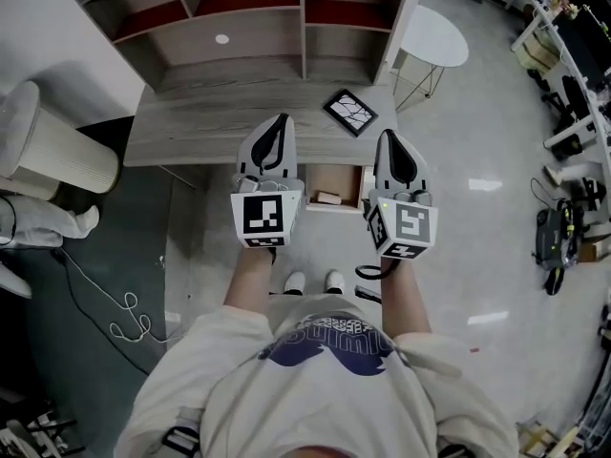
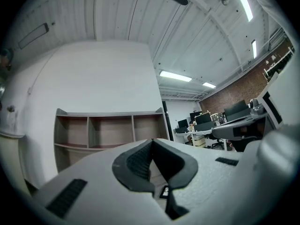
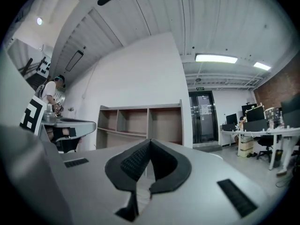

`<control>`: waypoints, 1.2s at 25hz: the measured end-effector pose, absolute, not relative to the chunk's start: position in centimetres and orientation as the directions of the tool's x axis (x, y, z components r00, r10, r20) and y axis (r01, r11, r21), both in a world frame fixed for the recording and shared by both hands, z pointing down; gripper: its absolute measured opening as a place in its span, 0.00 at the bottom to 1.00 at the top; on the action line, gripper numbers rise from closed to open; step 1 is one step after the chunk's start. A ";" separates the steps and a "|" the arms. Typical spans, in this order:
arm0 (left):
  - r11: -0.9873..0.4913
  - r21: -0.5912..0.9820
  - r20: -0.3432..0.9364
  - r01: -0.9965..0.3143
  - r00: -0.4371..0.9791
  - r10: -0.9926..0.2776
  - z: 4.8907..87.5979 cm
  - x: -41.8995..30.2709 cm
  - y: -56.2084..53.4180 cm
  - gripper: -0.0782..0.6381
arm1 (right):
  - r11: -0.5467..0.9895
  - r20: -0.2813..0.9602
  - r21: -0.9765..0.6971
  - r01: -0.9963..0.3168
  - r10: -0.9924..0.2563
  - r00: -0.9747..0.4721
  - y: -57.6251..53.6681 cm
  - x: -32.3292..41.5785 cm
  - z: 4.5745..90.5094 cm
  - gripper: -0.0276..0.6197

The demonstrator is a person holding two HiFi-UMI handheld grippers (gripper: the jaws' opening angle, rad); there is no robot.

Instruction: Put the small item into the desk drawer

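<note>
In the head view the wooden desk (image 1: pixel 191 122) with its shelf unit (image 1: pixel 248 17) lies ahead of me. Under its front edge the drawer (image 1: pixel 346 176) stands pulled out, and a small tan item (image 1: pixel 328 197) lies inside it. My left gripper (image 1: pixel 280 122) hovers over the desk's front edge, left of the drawer, shut and empty. My right gripper (image 1: pixel 388 138) hovers just right of the drawer, also shut with nothing in it. Both gripper views look level at the shelves, with the left gripper (image 2: pixel 152 141) and the right gripper (image 3: pixel 150 141) closed tip to tip.
A dark framed tablet (image 1: pixel 349 112) lies on the desk's right end. A white round side table (image 1: pixel 431 34) stands right of the desk and a white ribbed bin (image 1: pixel 57 146) to its left. A cable (image 1: pixel 124 313) trails on the floor. Office desks and chairs (image 1: pixel 573 84) line the far right.
</note>
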State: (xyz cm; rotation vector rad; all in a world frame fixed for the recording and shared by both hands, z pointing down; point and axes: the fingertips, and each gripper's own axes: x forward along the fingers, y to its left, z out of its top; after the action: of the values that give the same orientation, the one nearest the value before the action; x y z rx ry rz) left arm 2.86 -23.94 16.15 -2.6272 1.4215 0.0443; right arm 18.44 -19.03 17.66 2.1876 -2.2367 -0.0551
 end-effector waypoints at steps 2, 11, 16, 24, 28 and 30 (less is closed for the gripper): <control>-0.537 -0.127 -0.109 -0.834 0.550 -0.828 15.7 2.9 -23.8 0.12 | 0.017 -0.045 0.046 -0.999 -0.999 -0.019 -18.8 18.3 16.8 0.04; -0.535 -0.134 -0.134 -0.834 0.550 -0.824 14.9 3.3 -23.6 0.12 | 0.013 -0.100 0.083 -0.997 -0.995 -0.021 -18.8 18.5 15.5 0.04; -0.531 -0.131 -0.142 -0.837 0.546 -0.826 14.5 3.3 -23.3 0.12 | 0.014 -0.106 0.091 -0.996 -0.994 -0.023 -18.8 18.5 15.1 0.04; -0.531 -0.133 -0.143 -0.837 0.546 -0.825 14.4 3.7 -23.2 0.12 | 0.023 -0.114 0.109 -0.994 -0.993 -0.035 -18.8 18.2 14.7 0.04; -0.534 -0.133 -0.143 -0.835 0.549 -0.824 14.5 3.6 -23.0 0.12 | 0.019 -0.107 0.134 -0.991 -0.994 -0.033 -18.8 17.9 14.9 0.04; -0.533 -0.132 -0.145 -0.836 0.548 -0.824 14.5 3.5 -23.0 0.12 | 0.023 -0.108 0.133 -0.991 -0.993 -0.038 -18.6 17.7 14.9 0.04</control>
State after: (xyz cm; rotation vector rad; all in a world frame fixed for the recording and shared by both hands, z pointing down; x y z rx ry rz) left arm 3.48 -22.96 14.53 -2.5970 1.4080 0.0962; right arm 17.71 -18.64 14.91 2.1682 -2.2364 -0.2675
